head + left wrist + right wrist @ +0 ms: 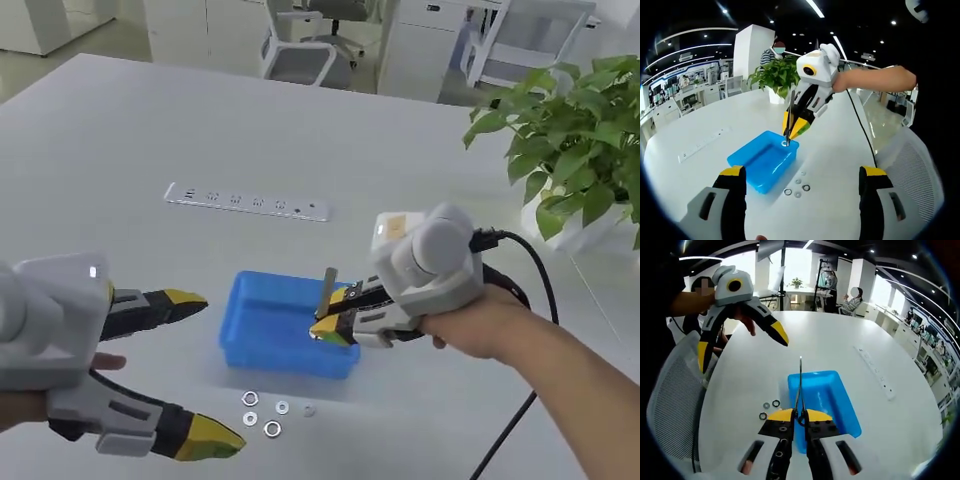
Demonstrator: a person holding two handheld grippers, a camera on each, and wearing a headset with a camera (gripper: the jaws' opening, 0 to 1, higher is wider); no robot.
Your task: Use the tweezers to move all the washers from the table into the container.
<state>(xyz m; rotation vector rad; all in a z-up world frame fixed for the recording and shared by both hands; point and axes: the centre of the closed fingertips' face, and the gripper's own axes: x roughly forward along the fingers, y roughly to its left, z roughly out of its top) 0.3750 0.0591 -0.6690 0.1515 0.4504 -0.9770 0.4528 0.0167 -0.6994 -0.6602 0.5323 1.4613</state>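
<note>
Nearest, at 8 o'clock from the container, the left gripper (218, 370) hangs above the table with its yellow-tipped jaws spread wide, holding and touching nothing. At 6 o'clock, just beside the container's near wall, small silver ring washers (272, 429) lie loose on the white table (120, 130). I count four, and a fainter fifth speck I cannot make out. One shallow blue plastic container (270, 330) sits behind them. At its 3 o'clock edge the right gripper (325, 331) has its jaws clamped together on one pair of thin metal tweezers (329, 288), which reach over the container. Farther off, one white power strip (245, 201) lies at 12 o'clock and one leafy green potted plant (570, 130) stands at 2 o'clock.
</note>
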